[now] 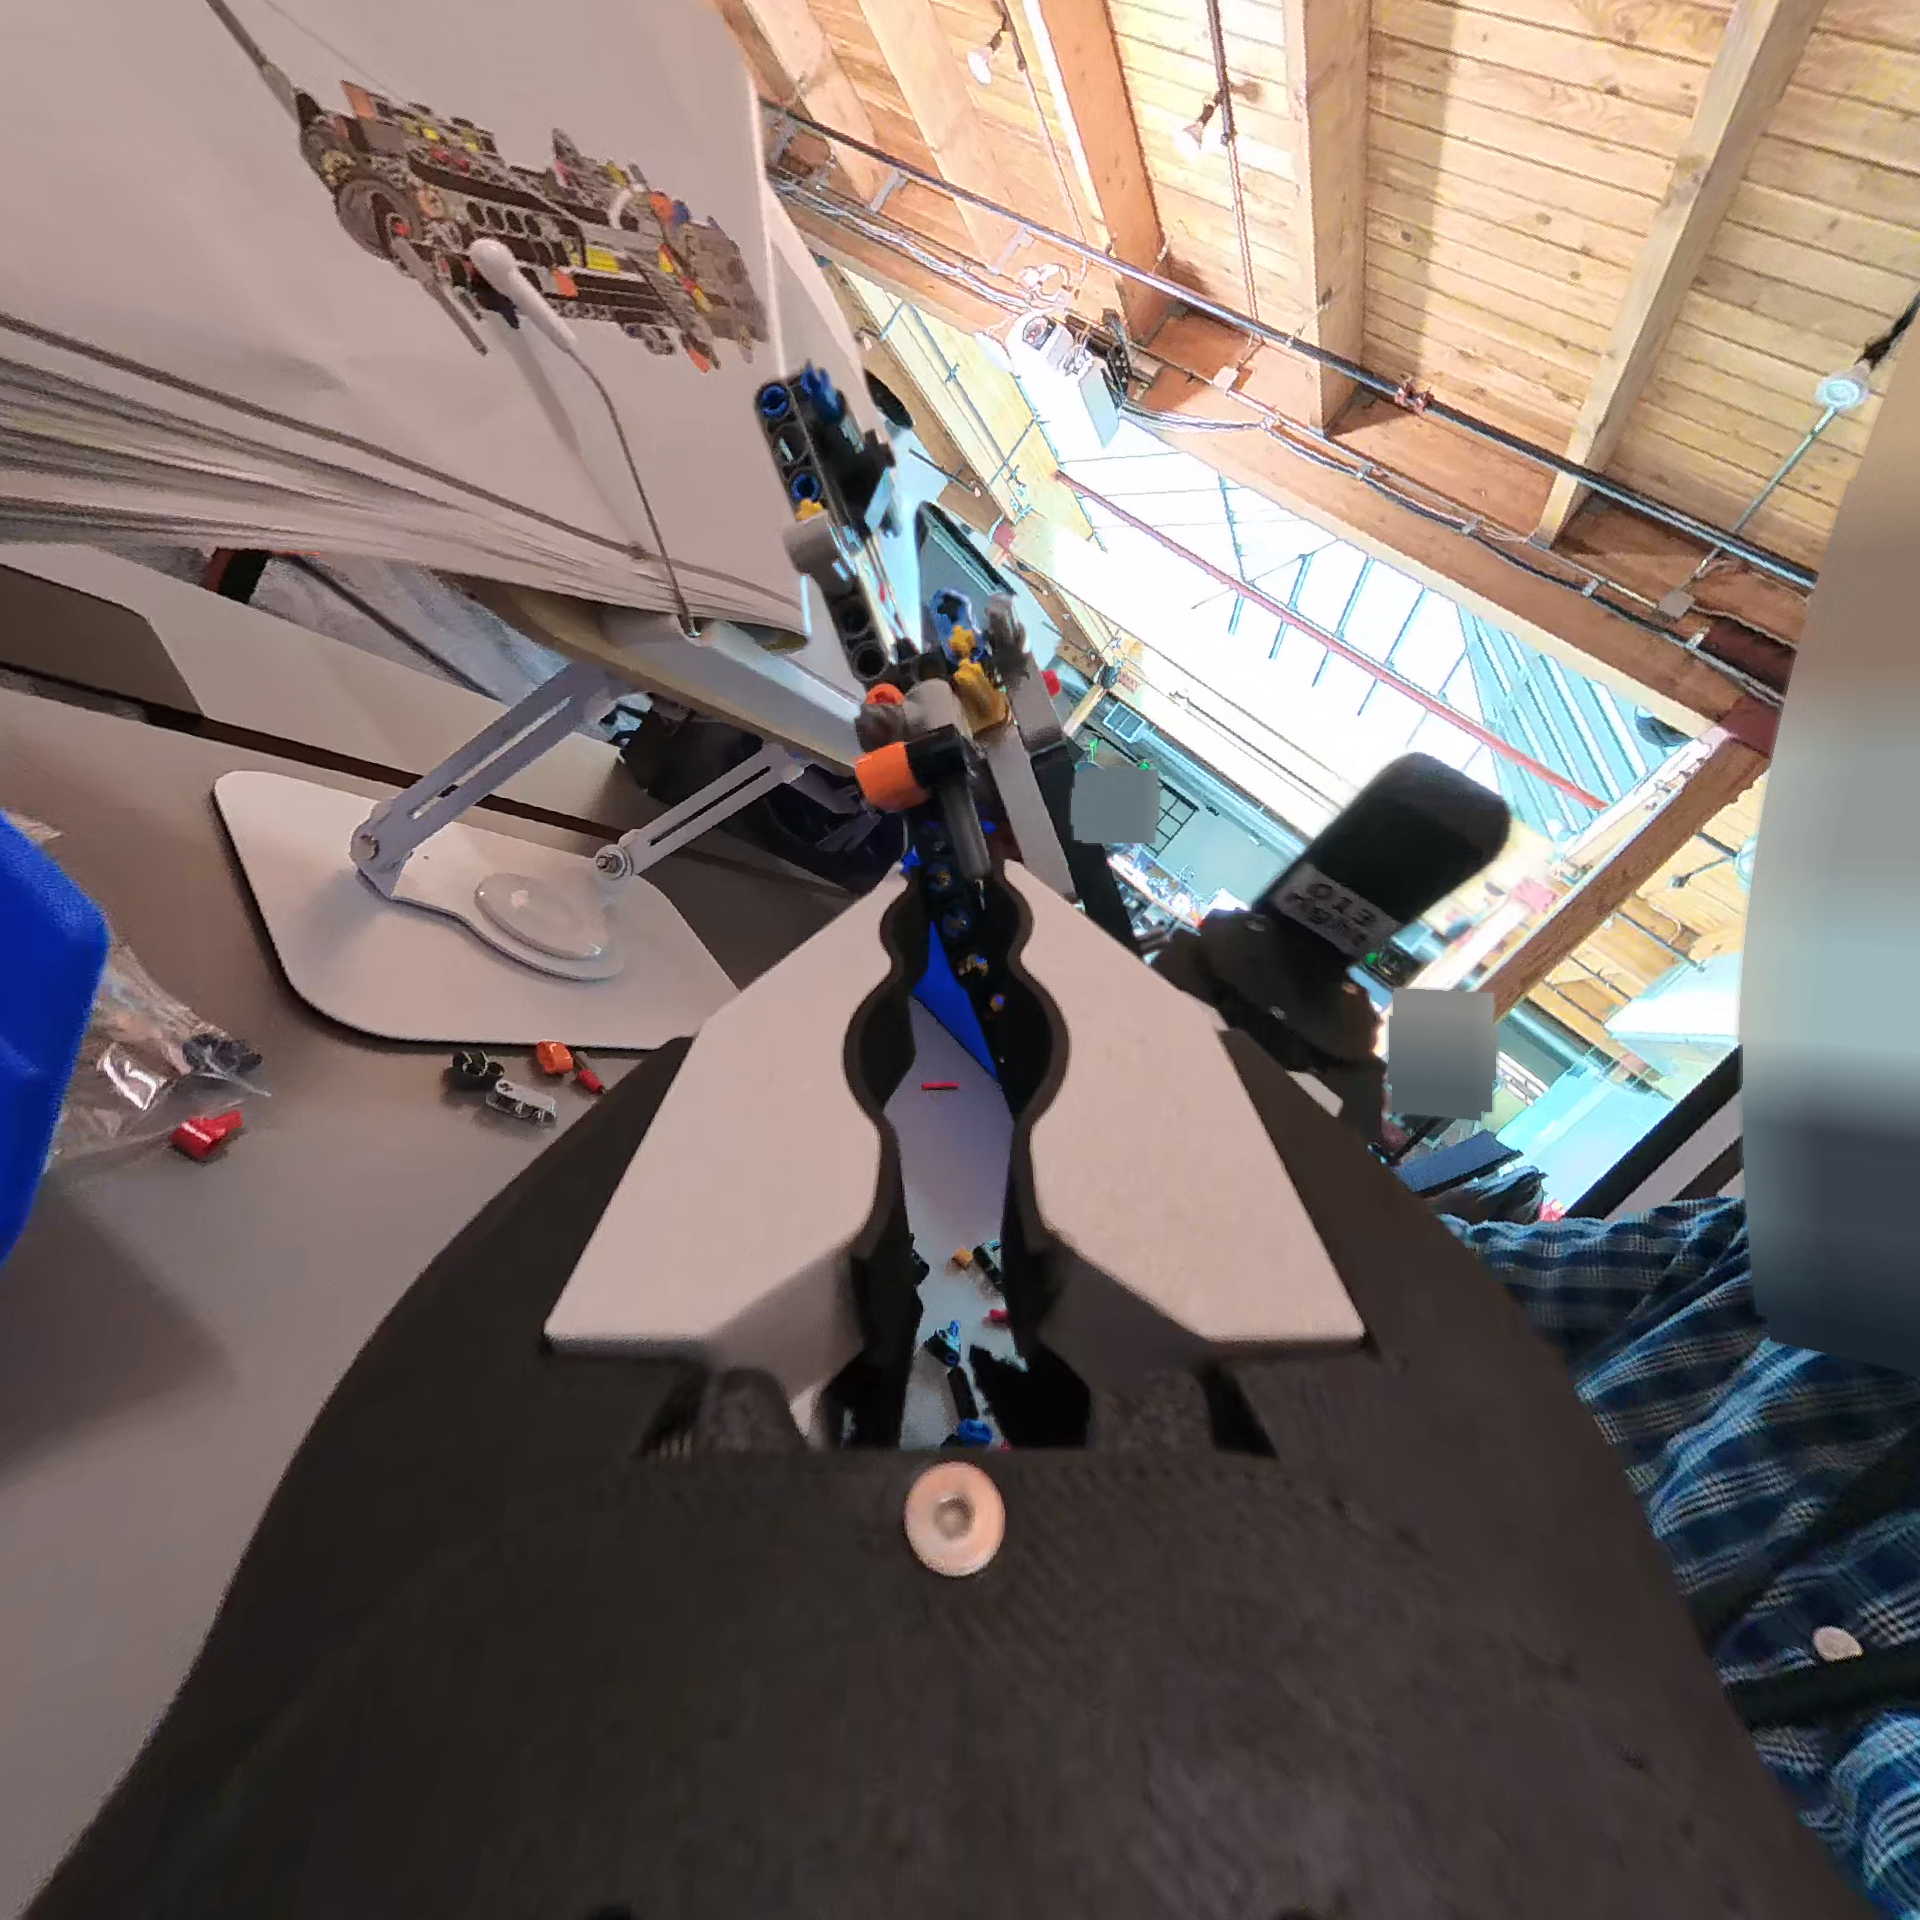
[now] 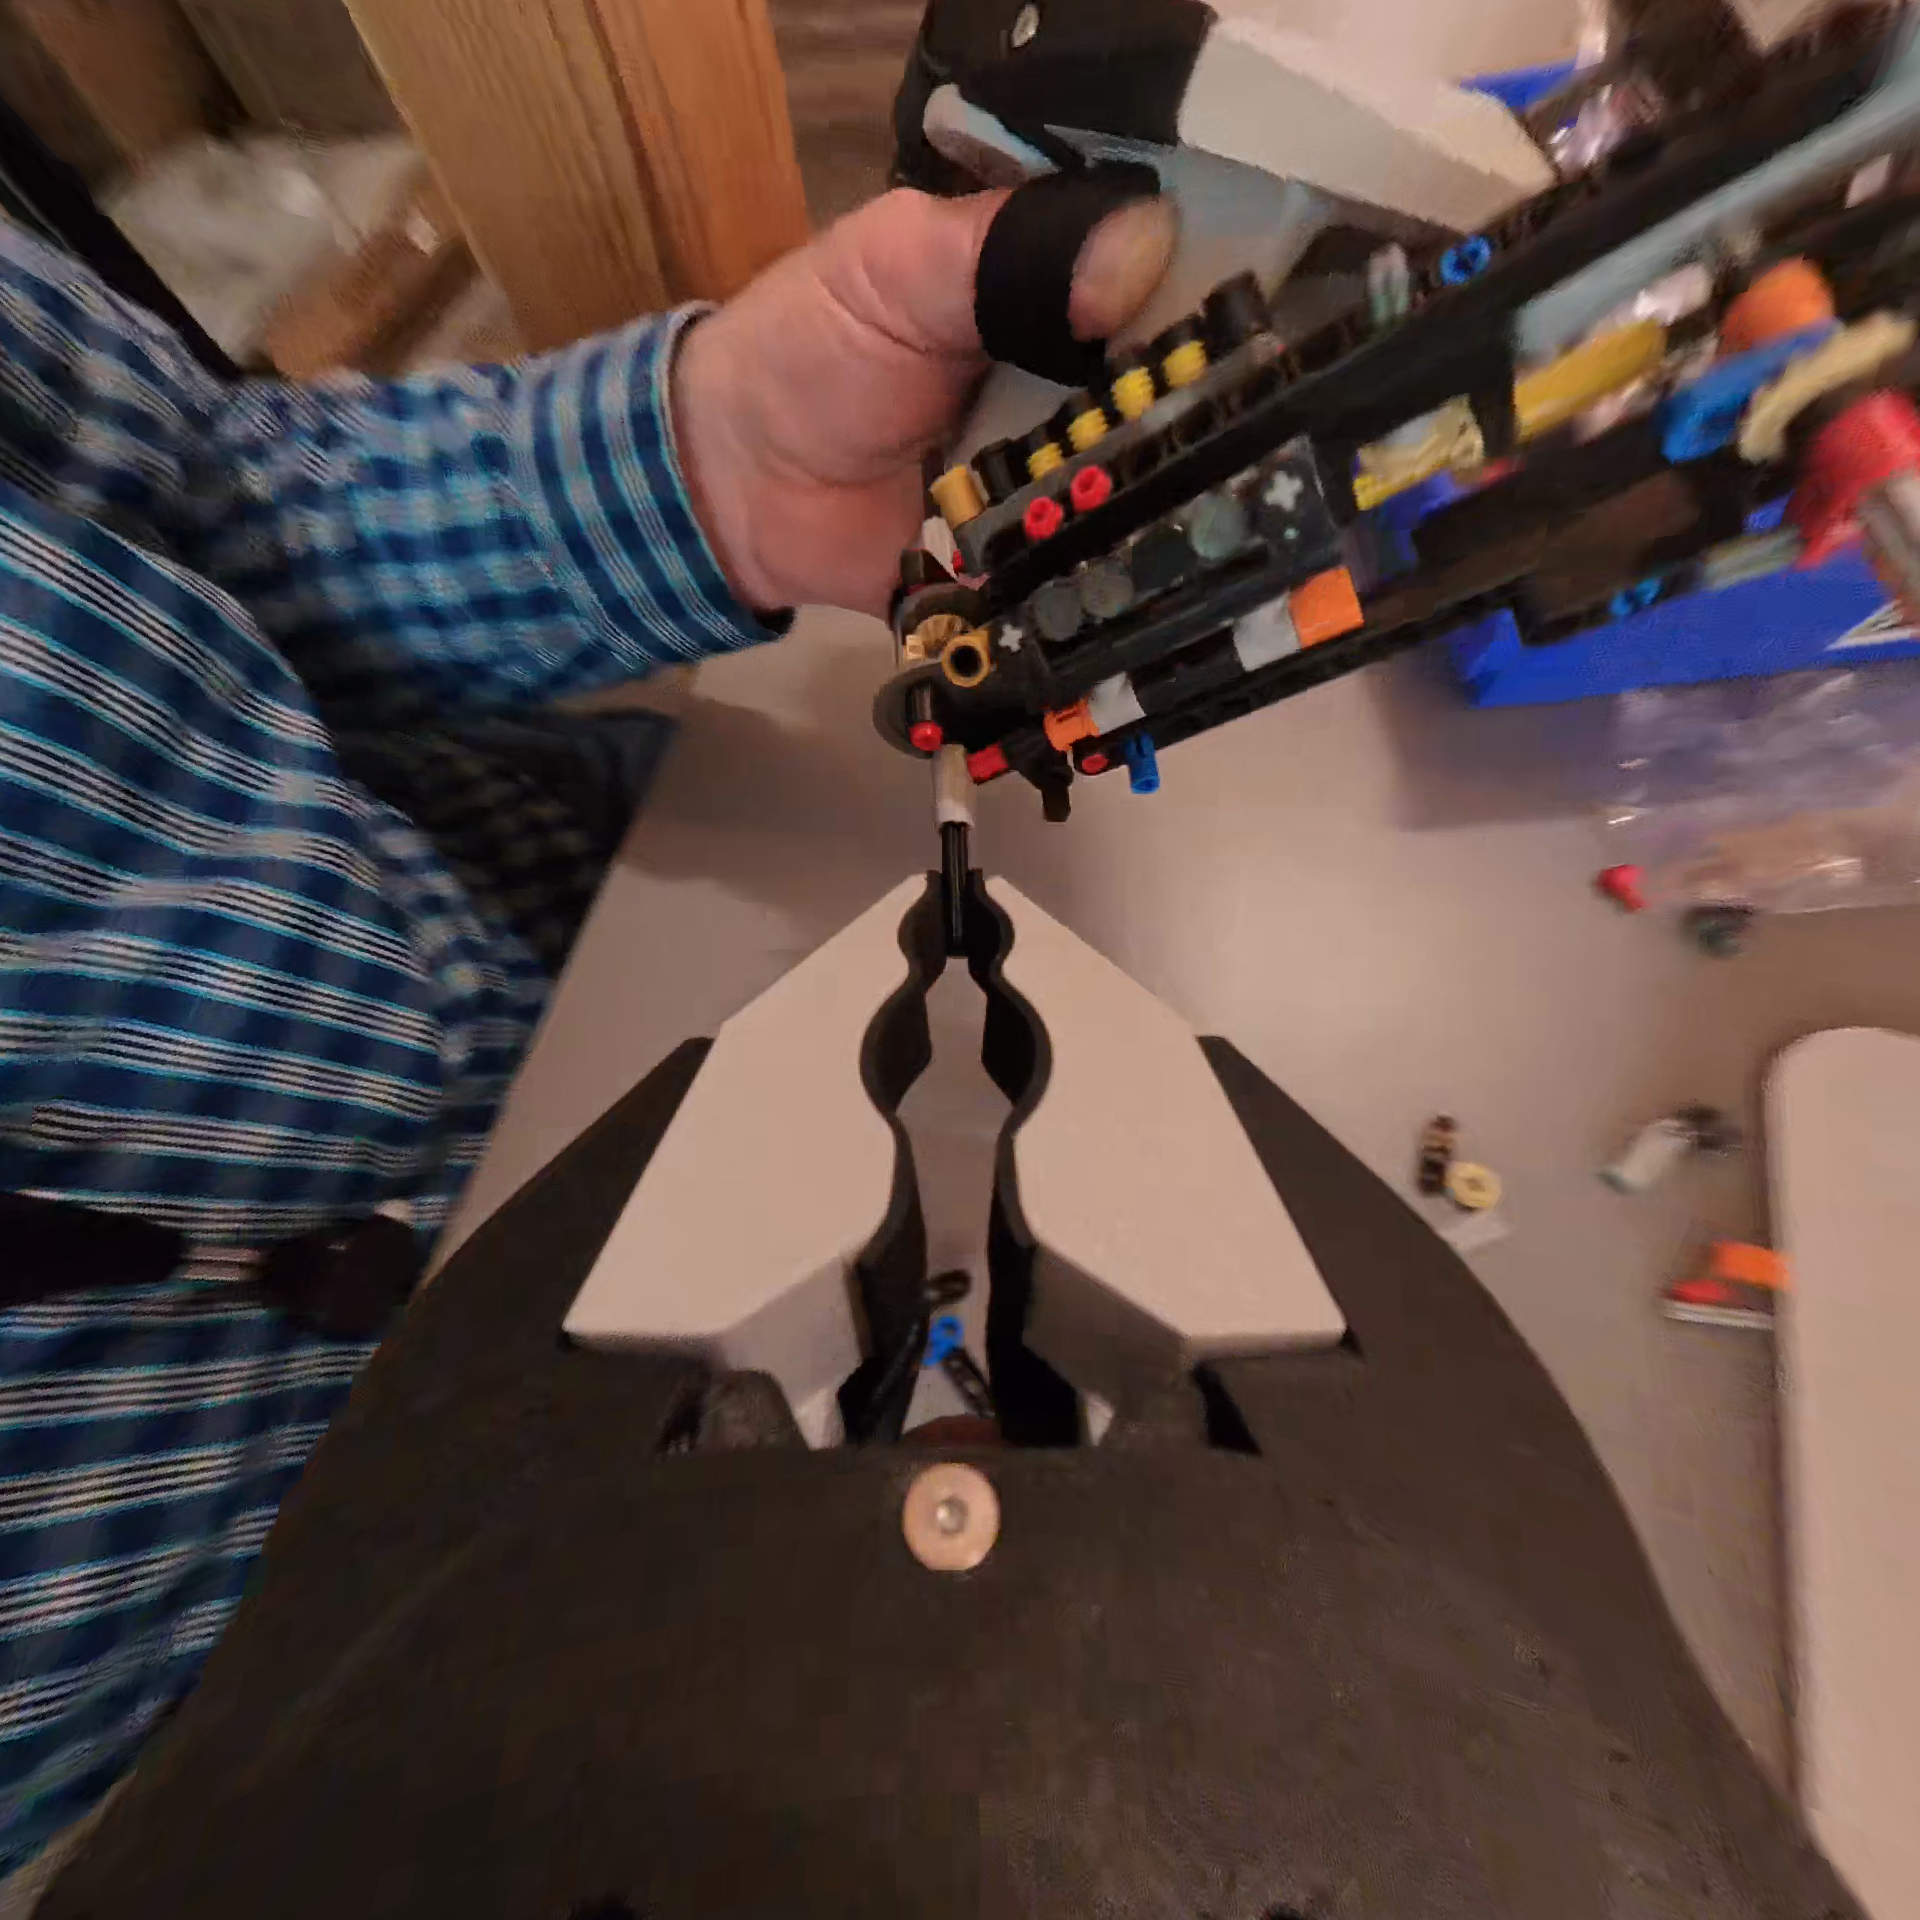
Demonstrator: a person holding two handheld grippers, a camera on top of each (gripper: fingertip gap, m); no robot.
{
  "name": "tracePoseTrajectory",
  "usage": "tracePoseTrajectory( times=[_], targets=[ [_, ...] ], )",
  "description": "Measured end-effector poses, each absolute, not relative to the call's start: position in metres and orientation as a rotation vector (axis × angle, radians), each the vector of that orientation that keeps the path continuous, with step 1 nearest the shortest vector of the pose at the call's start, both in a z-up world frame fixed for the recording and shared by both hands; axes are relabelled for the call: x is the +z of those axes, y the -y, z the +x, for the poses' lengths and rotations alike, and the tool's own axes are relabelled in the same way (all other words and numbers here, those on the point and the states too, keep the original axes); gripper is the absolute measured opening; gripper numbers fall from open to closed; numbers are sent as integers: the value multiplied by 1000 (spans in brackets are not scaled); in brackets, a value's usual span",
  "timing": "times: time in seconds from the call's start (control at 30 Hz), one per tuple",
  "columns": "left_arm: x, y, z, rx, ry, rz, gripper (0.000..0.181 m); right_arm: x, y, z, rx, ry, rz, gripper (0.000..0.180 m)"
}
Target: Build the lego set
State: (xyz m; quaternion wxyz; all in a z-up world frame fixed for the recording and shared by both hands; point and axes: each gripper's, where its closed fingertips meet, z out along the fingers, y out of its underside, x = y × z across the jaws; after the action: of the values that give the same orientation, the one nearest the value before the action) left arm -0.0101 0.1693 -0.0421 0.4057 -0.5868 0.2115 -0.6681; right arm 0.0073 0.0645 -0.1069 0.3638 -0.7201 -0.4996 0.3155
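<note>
My left gripper (image 1: 956, 894) is shut on a long black lego assembly (image 1: 914, 769) with blue, orange and yellow parts, and holds it tilted up off the table. The same assembly (image 2: 1299, 520) fills the upper right of the right wrist view, with the left gripper (image 2: 1195, 156) and a hand (image 2: 852, 416) behind it. My right gripper (image 2: 954, 904) is shut on a thin black axle (image 2: 952, 883). The axle's far end, with a white sleeve (image 2: 954, 795), meets the near end of the assembly. The right gripper's black body (image 1: 1371, 883) shows in the left wrist view.
An instruction book (image 1: 416, 260) rests on a white stand (image 1: 468, 914) at left. Loose small parts (image 1: 520, 1075) and plastic bags (image 1: 156, 1070) lie on the grey table (image 1: 260, 1351). A blue bin (image 1: 42, 1039) is at far left. More loose parts (image 2: 1455, 1174) lie on the table at right. About 12 cm separates my left fingertips from my right.
</note>
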Motion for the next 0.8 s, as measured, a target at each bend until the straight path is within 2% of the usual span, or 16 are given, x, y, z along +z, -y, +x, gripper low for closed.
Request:
tracePoseTrajectory(
  times=[0.03,0.27,0.4,0.57,0.77,0.8],
  targets=[
    [-40,-167,-9,-1689,-550,-1467,9,-107,-62,6,895,1257,-1873,0],
    [-31,-155,-5,-1694,-648,-1398,9,-105,-49,-1,1439,1032,-1925,0],
    [-29,-147,-2,-1671,-716,-1377,9,-108,-43,-5,1568,987,-1925,0],
    [-27,-148,-2,-1668,-711,-1371,8,-110,-46,-7,1517,981,-1896,0],
    [-30,-152,-2,-1648,-692,-1392,8,-119,-55,-4,1158,1099,-1861,1],
    [-29,-152,-2,-1651,-684,-1387,8,-119,-57,-3,1121,1103,-1858,6]
  ],
)
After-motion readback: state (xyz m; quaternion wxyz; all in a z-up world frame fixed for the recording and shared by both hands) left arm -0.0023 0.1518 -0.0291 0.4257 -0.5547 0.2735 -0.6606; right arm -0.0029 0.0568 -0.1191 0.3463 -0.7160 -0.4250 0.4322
